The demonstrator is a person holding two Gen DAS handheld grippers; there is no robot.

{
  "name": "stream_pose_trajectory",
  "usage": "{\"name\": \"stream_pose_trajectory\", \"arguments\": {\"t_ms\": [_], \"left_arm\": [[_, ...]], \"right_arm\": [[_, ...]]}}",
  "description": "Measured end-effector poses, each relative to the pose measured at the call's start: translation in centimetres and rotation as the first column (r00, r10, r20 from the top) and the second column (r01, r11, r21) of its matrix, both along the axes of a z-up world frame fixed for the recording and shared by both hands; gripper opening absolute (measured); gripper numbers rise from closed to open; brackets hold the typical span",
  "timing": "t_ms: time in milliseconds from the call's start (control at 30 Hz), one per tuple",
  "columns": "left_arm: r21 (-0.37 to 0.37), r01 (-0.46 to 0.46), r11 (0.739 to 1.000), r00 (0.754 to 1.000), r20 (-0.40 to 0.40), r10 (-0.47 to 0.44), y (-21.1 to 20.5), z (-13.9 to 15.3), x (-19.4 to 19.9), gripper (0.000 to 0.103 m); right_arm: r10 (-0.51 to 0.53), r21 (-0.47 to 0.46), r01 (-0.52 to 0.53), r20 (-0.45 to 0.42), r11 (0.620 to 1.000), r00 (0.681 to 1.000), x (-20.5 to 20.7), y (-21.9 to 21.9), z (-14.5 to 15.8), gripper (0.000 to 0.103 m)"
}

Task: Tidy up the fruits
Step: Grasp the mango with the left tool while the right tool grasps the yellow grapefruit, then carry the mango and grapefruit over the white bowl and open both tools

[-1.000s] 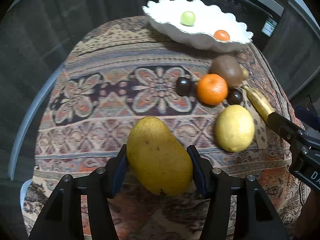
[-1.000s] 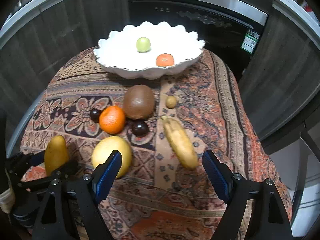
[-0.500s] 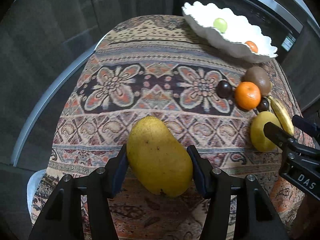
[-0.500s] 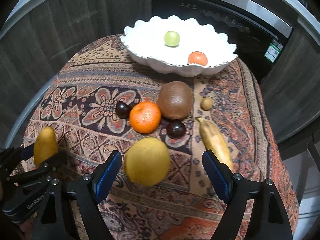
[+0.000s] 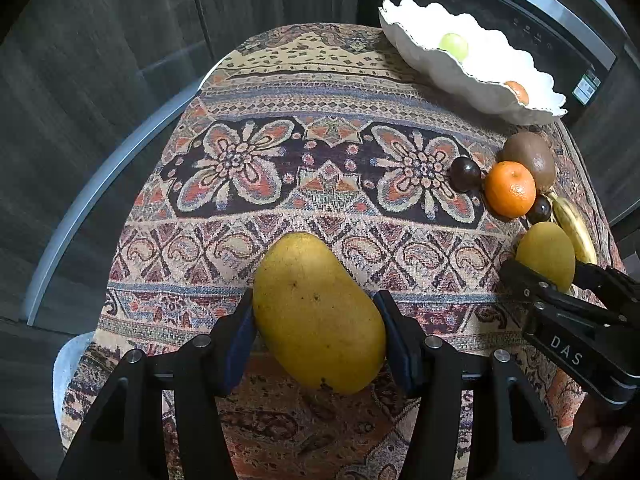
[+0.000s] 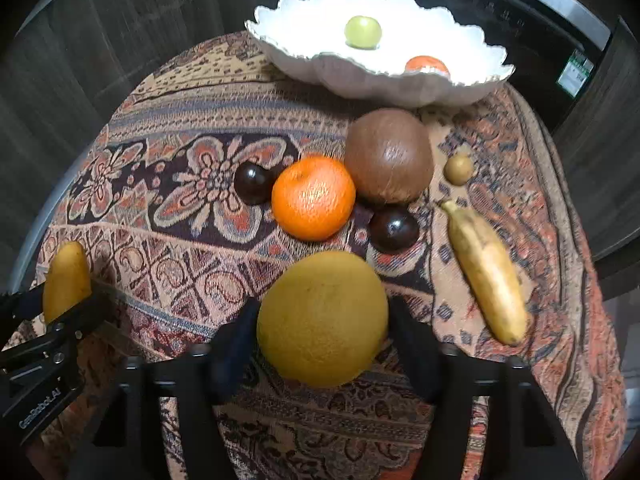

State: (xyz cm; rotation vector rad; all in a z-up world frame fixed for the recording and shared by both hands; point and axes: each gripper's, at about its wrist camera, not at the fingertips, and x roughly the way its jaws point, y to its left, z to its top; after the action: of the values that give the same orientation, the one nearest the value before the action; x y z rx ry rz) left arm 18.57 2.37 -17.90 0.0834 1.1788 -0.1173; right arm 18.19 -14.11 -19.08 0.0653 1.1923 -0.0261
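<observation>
Both your tongs are loaded: your left gripper (image 5: 316, 320) pinches the mango (image 5: 318, 312) above the patterned cloth (image 5: 280, 184). Your right gripper (image 6: 320, 324) has its fingers pressed against the lemon (image 6: 322, 318), near the orange (image 6: 313, 198), short of the white bowl (image 6: 400, 84).

Round table (image 6: 560, 264) under a patterned cloth (image 5: 320, 160). White scalloped bowl (image 6: 400, 84) at the far edge. Just in front of it on the cloth: kiwi (image 6: 389, 161), orange (image 6: 313, 198), two dark plums (image 6: 253, 182) (image 6: 394, 229), small tan fruit (image 6: 458, 169). Banana (image 6: 486, 272) toward the right edge. Whether the lemon (image 6: 322, 318) and mango (image 5: 318, 312) rest on the cloth: can't tell.
</observation>
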Motion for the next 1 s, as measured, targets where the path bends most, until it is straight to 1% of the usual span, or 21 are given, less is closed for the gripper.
{"name": "stream_pose_trajectory", "arguments": {"t_ms": [267, 567, 733, 1000], "left_arm": [[0.009, 0.008, 1.0, 1.0, 0.005, -0.008, -0.7, 0.4, 0.0, 0.057], [-0.002, 0.043, 0.999, 0.999, 0.03, -0.043, -2.9, 1.9, 1.2, 0.057], [-0.016, 0.072, 0.997, 0.996, 0.057, -0.071, -4.8, 3.4, 2.7, 0.057], [-0.04, 0.115, 0.993, 0.986, 0.127, -0.109, -8.0, 6.8, 6.2, 0.057]], "right_arm": [[0.006, 0.027, -0.006, 0.01, 1.0, 1.0, -0.4, -0.3, 0.4, 0.057], [-0.01, 0.026, 0.008, 0.07, 1.0, 0.998, -0.4, -2.0, 3.4, 0.057], [-0.026, 0.005, 0.025, 0.114, 1.0, 0.993, 0.6, -3.9, 5.4, 0.057], [-0.056, -0.013, 0.06, 0.182, 0.998, 0.982, 3.3, -6.9, 8.4, 0.057]]}}
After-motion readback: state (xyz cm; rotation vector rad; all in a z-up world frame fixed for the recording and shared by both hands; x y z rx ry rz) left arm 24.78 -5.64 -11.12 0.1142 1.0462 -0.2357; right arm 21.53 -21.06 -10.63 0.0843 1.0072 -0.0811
